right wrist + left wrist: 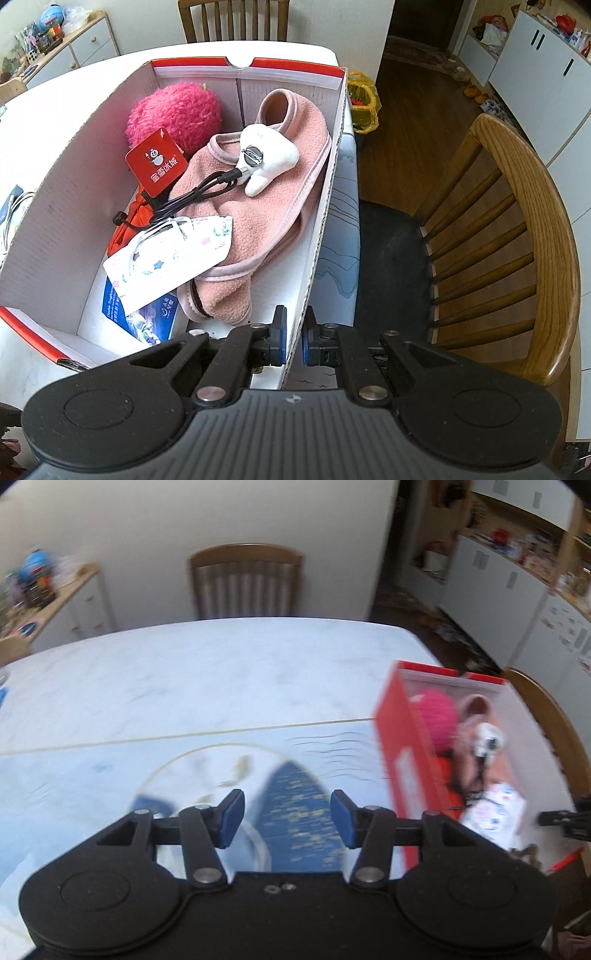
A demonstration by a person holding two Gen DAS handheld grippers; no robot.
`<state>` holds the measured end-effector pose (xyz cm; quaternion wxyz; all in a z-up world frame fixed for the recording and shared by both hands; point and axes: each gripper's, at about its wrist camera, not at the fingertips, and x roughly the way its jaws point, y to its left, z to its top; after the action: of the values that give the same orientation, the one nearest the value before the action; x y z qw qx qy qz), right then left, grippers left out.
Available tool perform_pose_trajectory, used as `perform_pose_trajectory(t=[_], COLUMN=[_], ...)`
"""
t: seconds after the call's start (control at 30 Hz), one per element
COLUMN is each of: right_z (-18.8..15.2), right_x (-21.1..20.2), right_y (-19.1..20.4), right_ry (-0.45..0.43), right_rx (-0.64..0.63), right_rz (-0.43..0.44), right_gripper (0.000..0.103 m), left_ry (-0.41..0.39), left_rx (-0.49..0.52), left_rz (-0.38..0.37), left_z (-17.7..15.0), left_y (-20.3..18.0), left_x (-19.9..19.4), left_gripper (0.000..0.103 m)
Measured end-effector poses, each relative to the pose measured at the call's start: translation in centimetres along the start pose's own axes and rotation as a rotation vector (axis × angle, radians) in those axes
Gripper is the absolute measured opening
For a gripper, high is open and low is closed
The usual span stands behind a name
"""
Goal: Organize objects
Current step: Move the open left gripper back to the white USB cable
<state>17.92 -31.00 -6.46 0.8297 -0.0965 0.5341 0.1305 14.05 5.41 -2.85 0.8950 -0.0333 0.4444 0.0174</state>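
Box (48, 221) packed: pink fleece (266, 206), plush ball (177, 110), cable, mask; bare floor strip by right wall. Tabletop (184, 679) beyond open.

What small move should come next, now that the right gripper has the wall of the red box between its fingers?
Probably a short, slow pull of the box inward from the table edge. The right gripper is shut on its right wall, which lies close to the table edge above the chair. The left gripper is open and empty, so it could steady the other side.
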Motion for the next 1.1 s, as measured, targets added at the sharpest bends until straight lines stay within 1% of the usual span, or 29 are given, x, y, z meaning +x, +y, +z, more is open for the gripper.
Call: perform_pose_trajectory(t=[0.07,0.17,0.27,0.3,0.33,0.43,0.5,0.57,0.73,0.97,1.0,1.1], right_z=[0.0,0.1,0.2,0.2,0.2,0.2,0.2,0.2,0.2,0.2,0.2,0.2], right_x=[-0.1,-0.1,-0.1,-0.1,-0.1,-0.1,-0.1,-0.1,-0.1,-0.1,0.0,0.1], right_y=[0.1,0.1,0.2,0.2,0.2,0.2,0.3,0.3,0.3,0.3,0.3,0.3], right_ry=[0.0,0.0,0.001,0.001,0.002,0.002,0.002,0.002,0.004,0.004,0.004,0.005], right_rx=[-0.002,-0.002,-0.005,-0.005,-0.006,-0.007,-0.006,-0.005,-0.007,-0.008,-0.008,-0.006], right_rz=[-0.003,-0.005,-0.009,-0.01,-0.011,-0.012,-0.012,-0.012,-0.015,-0.015,-0.015,-0.015], right_gripper=[0.008,0.008,0.008,0.008,0.008,0.008,0.008,0.008,0.008,0.008,0.008,0.008], left_ry=[0.005,0.015,0.04,0.05,0.059,0.095,0.119,0.135,0.173,0.181,0.179,0.178], left_rx=[-0.032,-0.067,-0.086,-0.091,-0.099,-0.12,-0.128,-0.137,-0.197,-0.232,-0.234,-0.237], left_rz=[0.023,0.055,0.082,0.09,0.099,0.112,0.133,0.141,0.172,0.199,0.204,0.202], left_z=[-0.3,-0.7,-1.3,-1.6,-1.8,-2.7,-3.2,-3.6,-4.5,-5.1,-5.1,-5.2], left_y=[1.5,3.1,4.1,4.4,4.6,5.4,5.8,6.3,7.6,8.4,8.5,8.6], left_x=[0.0,0.4,1.5,1.8,2.1,3.2,4.0,4.8,6.8,8.2,8.3,8.6], left_gripper=[0.053,0.059,0.073,0.081,0.086,0.094,0.097,0.097,0.097,0.097,0.097,0.09])
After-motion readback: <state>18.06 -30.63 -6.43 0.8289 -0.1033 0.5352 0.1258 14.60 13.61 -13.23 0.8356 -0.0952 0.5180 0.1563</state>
